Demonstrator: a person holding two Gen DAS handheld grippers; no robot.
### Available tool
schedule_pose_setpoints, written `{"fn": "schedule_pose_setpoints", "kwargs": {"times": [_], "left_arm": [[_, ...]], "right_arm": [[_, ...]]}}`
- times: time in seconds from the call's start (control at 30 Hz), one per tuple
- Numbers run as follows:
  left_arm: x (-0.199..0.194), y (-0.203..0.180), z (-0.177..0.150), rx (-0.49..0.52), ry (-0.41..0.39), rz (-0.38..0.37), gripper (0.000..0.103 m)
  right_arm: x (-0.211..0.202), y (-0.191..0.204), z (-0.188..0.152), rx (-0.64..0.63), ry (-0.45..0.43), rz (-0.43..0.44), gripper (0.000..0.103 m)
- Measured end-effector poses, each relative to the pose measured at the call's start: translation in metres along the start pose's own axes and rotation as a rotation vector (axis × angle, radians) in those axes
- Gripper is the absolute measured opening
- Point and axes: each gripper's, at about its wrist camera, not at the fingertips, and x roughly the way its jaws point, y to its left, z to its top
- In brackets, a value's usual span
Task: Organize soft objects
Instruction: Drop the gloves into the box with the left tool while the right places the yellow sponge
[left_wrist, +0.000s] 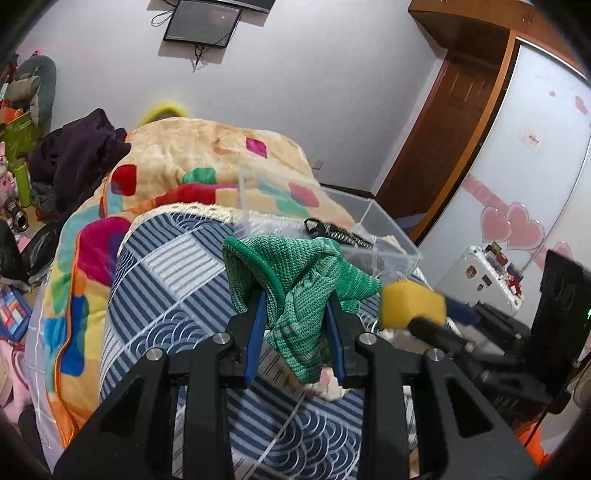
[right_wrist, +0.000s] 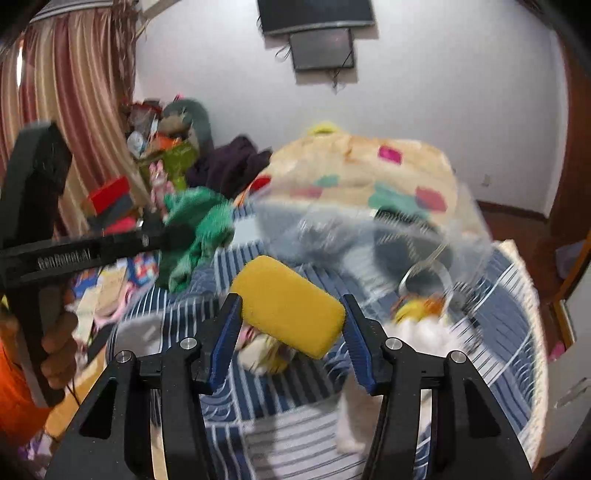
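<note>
left gripper (left_wrist: 295, 314): clamped on green knit cloth (left_wrist: 306, 291), frame centre, held up for carrying | right gripper (right_wrist: 291, 325): closed on yellow sponge (right_wrist: 290, 304), lower centre | clear box (left_wrist: 373, 229), centre right, judged the intended destination

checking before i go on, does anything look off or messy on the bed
Nothing spilled or damaged. The green knit cloth hangs bunched and lopsided over the left gripper, and the yellow sponge sits tilted in the right gripper. The right view is too blurred to judge more.

blurred: clear box (right_wrist: 369, 236) contents | hidden: claw tips behind green cloth (left_wrist: 295, 295)
</note>
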Motion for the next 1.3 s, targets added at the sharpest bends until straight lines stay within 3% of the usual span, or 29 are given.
{"fn": "schedule_pose_setpoints", "kwargs": {"times": [0.13,0.33,0.63,0.9,1.0,1.1,1.17,1.3], "left_arm": [[0.010,-0.006,0.020,0.018,-0.020,-0.011,0.031],[0.036,-0.017,0.046,0.060,-0.038,0.002,0.031],[0.090,-0.025,0.061,0.075,0.008,0.028,0.031],[0.118,-0.027,0.063,0.060,0.051,0.043,0.031],[0.116,-0.030,0.061,0.078,0.043,0.056,0.037],[0.107,-0.031,0.062,0.094,0.020,0.066,0.048],[0.097,-0.033,0.062,0.095,0.003,0.069,0.063],[0.071,-0.035,0.063,0.099,-0.039,0.061,0.070]], "right_arm": [[-0.005,-0.015,0.023,0.027,-0.066,-0.058,0.051],[0.004,-0.040,0.048,0.076,-0.097,-0.132,0.051],[0.045,-0.062,0.055,0.108,0.005,-0.201,0.051],[0.050,-0.066,0.057,0.116,0.033,-0.214,0.055],[0.050,-0.066,0.059,0.098,0.037,-0.220,0.062],[0.045,-0.064,0.060,0.073,0.030,-0.232,0.062],[0.039,-0.064,0.060,0.067,0.020,-0.236,0.065],[0.023,-0.065,0.059,0.079,-0.018,-0.229,0.076]]}}
